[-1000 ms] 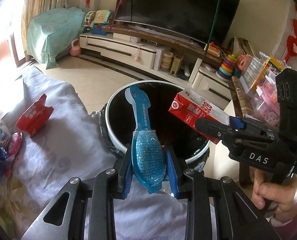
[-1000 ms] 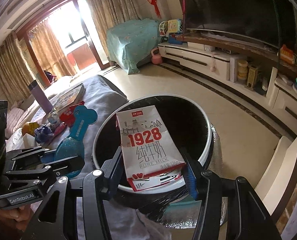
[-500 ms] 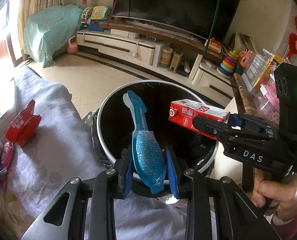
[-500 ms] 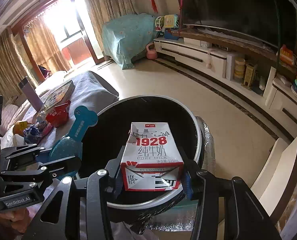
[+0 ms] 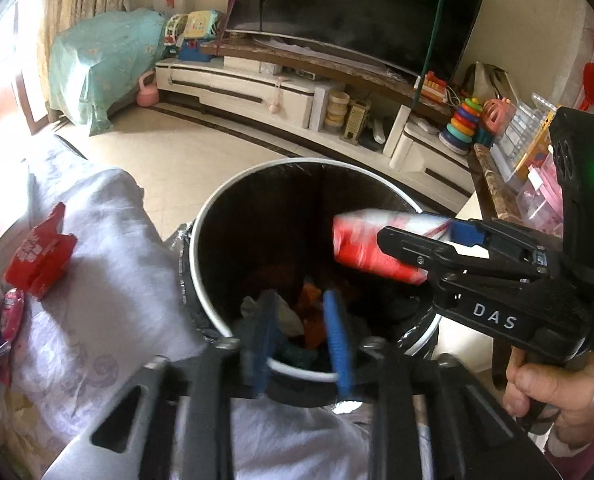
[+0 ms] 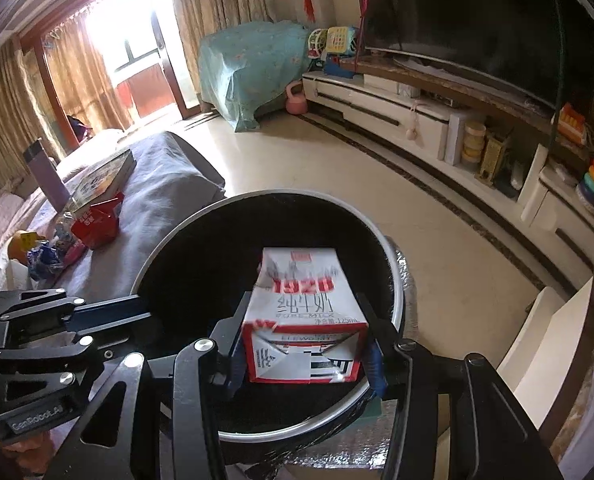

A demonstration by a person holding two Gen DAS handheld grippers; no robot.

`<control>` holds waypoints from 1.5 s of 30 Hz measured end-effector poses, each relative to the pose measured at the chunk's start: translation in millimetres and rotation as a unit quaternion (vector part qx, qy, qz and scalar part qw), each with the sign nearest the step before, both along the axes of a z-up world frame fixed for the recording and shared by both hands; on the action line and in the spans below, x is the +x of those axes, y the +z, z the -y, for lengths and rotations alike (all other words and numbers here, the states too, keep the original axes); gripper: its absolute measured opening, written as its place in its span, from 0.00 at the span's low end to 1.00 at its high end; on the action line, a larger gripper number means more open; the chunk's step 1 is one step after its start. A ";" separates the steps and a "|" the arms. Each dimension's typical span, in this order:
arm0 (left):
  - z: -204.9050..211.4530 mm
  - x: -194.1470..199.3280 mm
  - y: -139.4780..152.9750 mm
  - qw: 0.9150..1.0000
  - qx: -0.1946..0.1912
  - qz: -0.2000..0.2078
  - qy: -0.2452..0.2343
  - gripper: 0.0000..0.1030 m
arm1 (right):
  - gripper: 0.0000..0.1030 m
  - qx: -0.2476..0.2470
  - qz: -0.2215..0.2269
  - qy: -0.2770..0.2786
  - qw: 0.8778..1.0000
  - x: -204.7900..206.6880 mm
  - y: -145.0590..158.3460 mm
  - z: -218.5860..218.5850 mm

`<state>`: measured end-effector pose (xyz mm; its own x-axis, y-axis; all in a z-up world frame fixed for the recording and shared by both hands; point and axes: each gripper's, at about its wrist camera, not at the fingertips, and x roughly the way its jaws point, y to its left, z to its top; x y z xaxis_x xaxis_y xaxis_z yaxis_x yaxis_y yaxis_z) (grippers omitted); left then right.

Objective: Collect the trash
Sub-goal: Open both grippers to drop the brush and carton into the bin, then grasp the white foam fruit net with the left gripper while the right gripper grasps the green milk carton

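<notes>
Left tongs [image 5: 299, 338]: jaws apart and empty over the bin [image 5: 201, 248]; the blue wrapper they held a second ago is gone, judged dropped inside. Right tongs [image 6: 307, 354]: clamped on the milk carton [image 6: 303, 316], above the bin opening, next for release.

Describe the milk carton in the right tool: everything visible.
The milk carton is a small white and red paperboard box printed "PURE MILK" with red digits, its folded end with black bars facing the camera. The right tool grips it by both sides. It lies roughly level, slightly blurred, above the open mouth of the black-lined trash bin. In the left wrist view the carton pokes out over the bin, touching only the tool.
</notes>
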<state>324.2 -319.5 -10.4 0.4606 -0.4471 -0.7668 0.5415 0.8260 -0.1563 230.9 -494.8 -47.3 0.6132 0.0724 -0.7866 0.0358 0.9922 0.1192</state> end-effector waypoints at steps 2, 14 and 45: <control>-8.3 -8.3 3.0 1.000 -0.005 0.012 0.009 0.56 | 0.65 0.014 0.006 -0.001 1.000 -4.1 3.6 0.1; -100.6 -72.5 -4.2 0.994 -0.044 0.010 0.097 0.66 | 0.91 0.075 0.050 0.008 0.996 -38.4 22.5 -36.1; -274.7 -213.6 -4.8 0.953 -0.051 0.007 0.297 0.68 | 0.96 0.131 0.038 0.119 0.983 -64.0 -11.2 -203.0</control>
